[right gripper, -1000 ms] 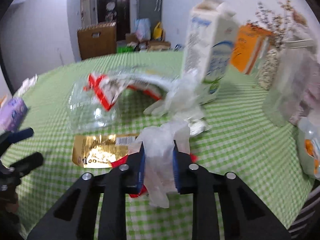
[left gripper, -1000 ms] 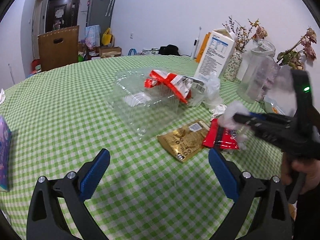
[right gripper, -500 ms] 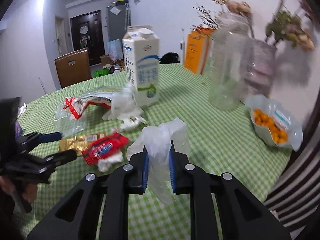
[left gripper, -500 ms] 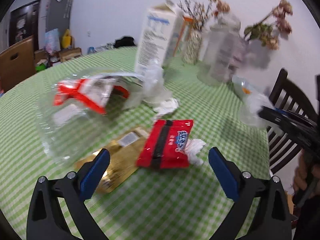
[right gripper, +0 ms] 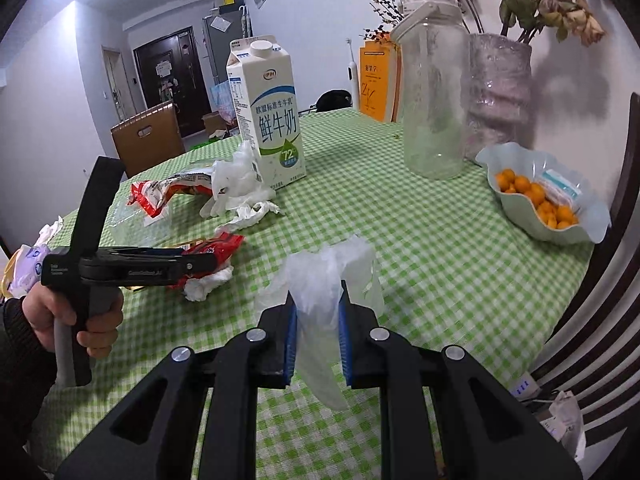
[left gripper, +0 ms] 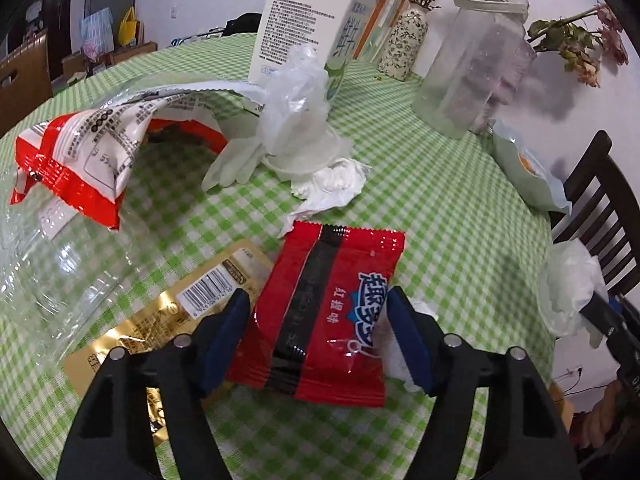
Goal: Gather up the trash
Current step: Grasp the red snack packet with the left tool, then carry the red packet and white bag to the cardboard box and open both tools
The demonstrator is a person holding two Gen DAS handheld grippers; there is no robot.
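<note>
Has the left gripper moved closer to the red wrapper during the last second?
Yes. The left gripper came forward toward the milk carton; its open fingers now flank the red wrapper.

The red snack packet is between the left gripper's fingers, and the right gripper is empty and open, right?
Not quite. The right gripper isn't empty: the right wrist view shows it shut on a crumpled clear plastic glove. The rest holds: the red snack packet lies between the left gripper's blue fingers, which straddle it on the green checked tablecloth.
</note>
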